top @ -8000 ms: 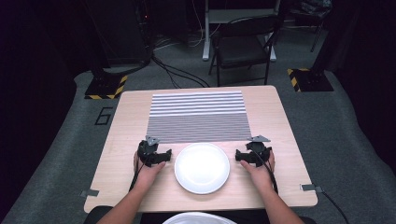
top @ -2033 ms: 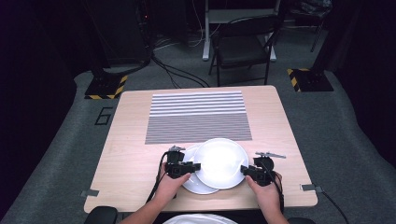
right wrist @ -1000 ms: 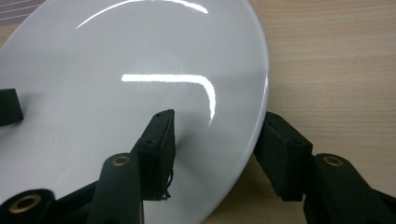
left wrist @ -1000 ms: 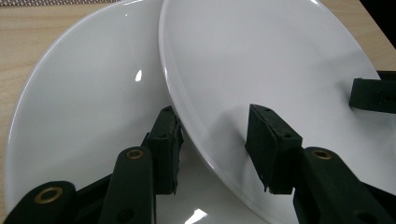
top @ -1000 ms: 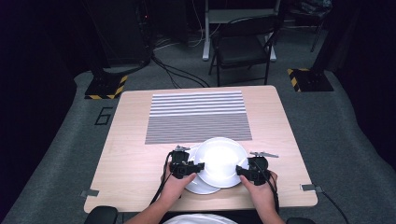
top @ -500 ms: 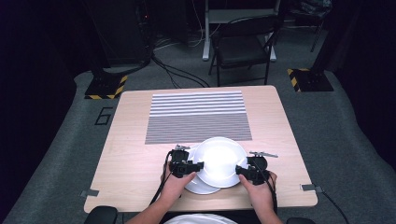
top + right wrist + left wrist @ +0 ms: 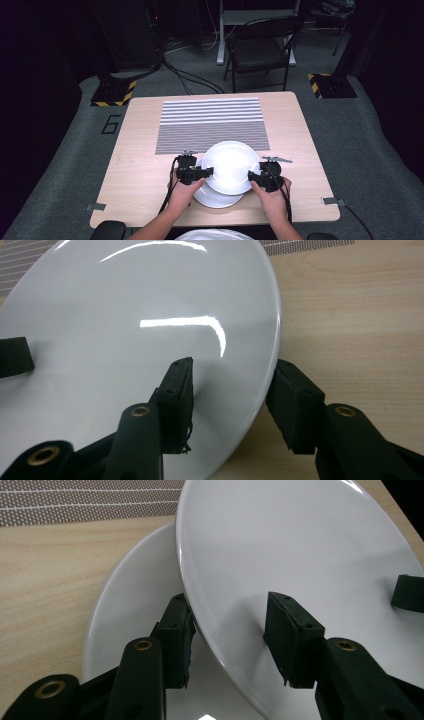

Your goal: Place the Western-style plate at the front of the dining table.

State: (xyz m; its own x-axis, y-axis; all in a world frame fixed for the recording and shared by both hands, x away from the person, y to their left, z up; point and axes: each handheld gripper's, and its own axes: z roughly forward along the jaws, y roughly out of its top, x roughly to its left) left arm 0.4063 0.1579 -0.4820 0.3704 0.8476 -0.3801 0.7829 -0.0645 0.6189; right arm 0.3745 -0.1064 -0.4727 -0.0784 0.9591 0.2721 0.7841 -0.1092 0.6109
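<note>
Your left gripper (image 7: 204,171) straddles the left rim of the upper plate (image 7: 231,166). In the left gripper view, one jaw sits under the rim and the other lies on the plate's top face, so the rim runs between them; the frames do not settle whether the pads are pressing on it. Your right gripper (image 7: 254,176) straddles the opposite rim in the same way. In the right gripper view, one jaw rests on the top face and the other stands outside the edge. Its jaws have just been closing with the rim between them; a firm clamp cannot be confirmed.

The upper plate lies between your two grippers at the near edge of the table (image 7: 140,165), just in front of the striped mat (image 7: 210,122), which its far rim overlaps. It sits offset over a lower plate (image 7: 216,199), which shows beneath it on the near side.

The upper plate is round, plain white and glossy, with bright reflections on its face. The lower plate looks the same.
</note>
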